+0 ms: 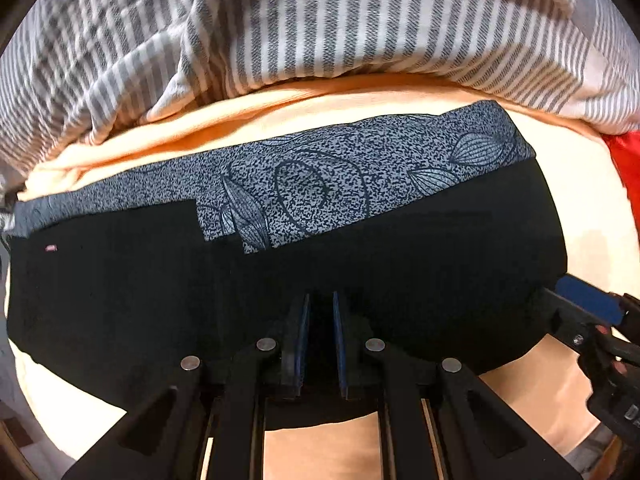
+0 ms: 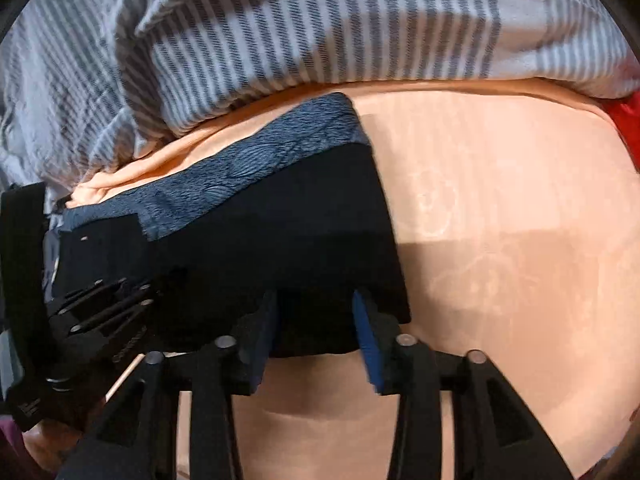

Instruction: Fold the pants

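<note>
Black pants (image 1: 360,264) with a speckled grey-blue waistband (image 1: 320,176) lie folded into a wide rectangle on a peach sheet (image 1: 592,200). My left gripper (image 1: 320,320) points down over the pants' near edge, pads shut close together with black cloth under them; I cannot tell whether cloth is pinched. My right gripper (image 2: 316,320) is open, its fingers straddling the near right corner of the pants (image 2: 280,240) without pressing on it. Its blue pad (image 1: 588,300) shows at the pants' right end in the left wrist view. The left tool's black linkage (image 2: 112,300) lies over the pants' left part.
A grey-and-white striped duvet (image 1: 320,32) is bunched along the far side, just behind the waistband. A red cloth (image 2: 624,124) shows at the far right edge. Bare peach sheet (image 2: 500,220) spreads to the right of the pants.
</note>
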`<state>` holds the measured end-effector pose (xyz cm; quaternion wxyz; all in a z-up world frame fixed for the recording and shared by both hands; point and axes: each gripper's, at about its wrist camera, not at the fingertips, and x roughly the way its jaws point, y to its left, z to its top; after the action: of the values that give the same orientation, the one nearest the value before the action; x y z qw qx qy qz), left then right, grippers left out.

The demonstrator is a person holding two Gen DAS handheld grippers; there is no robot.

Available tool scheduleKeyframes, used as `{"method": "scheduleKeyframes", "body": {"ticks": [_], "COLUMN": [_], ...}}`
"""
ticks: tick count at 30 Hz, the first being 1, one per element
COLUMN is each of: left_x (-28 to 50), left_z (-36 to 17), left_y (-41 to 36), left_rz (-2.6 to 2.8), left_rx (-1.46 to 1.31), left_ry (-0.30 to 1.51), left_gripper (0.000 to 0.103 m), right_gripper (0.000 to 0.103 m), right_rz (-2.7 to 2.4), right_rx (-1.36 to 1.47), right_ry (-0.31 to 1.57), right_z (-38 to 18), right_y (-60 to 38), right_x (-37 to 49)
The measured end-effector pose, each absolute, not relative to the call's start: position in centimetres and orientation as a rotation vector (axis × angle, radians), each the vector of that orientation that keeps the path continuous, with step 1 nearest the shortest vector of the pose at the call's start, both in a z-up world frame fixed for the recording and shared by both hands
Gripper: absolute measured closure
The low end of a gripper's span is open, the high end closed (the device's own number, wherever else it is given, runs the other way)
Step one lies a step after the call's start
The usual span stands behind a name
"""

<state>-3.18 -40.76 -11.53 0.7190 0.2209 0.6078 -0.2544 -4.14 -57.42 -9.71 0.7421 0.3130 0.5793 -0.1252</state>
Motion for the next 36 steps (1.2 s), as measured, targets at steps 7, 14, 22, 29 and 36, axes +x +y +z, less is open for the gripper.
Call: {"method": "scheduleKeyframes", "body": {"ticks": [7,14,22,29,36], "left_x": [-3.2,-3.7,-4.4,-4.6,-2.3], "left_z": [-10.3,-7.1,-5.9,-6.3,-6.9], "left_y": [-40.8,-39.5,-36.0,-33.5,-29.1], "left_rz": [-0.546,-0.516,-0.431,-0.43,-0.422], "left_rx": [0.454,0.38,0.35,0.338,0.24], "left_ry": [1.355,1.33,1.358,1.385,1.443], "left_gripper": [0.09,0.0,0.0,0.0,0.078], "right_gripper": [0.055,0.055,0.044,0.033,0.033], "right_rz": [-0.239,-0.21,-0.153,-0.157,-0.162], "right_rx": [0.741,0.758,0.729,0.695,0.672], "right_ry": [1.256,1.266,1.314,1.327,1.318], "right_z": [-8.3,-6.8,-6.3,-5.5,-4.4], "right_y": [-58.0,-58.0,-57.3,-56.2,-53.6], "right_x": [-4.9,-7.6,-8.1,-7.8,-5.9]}}
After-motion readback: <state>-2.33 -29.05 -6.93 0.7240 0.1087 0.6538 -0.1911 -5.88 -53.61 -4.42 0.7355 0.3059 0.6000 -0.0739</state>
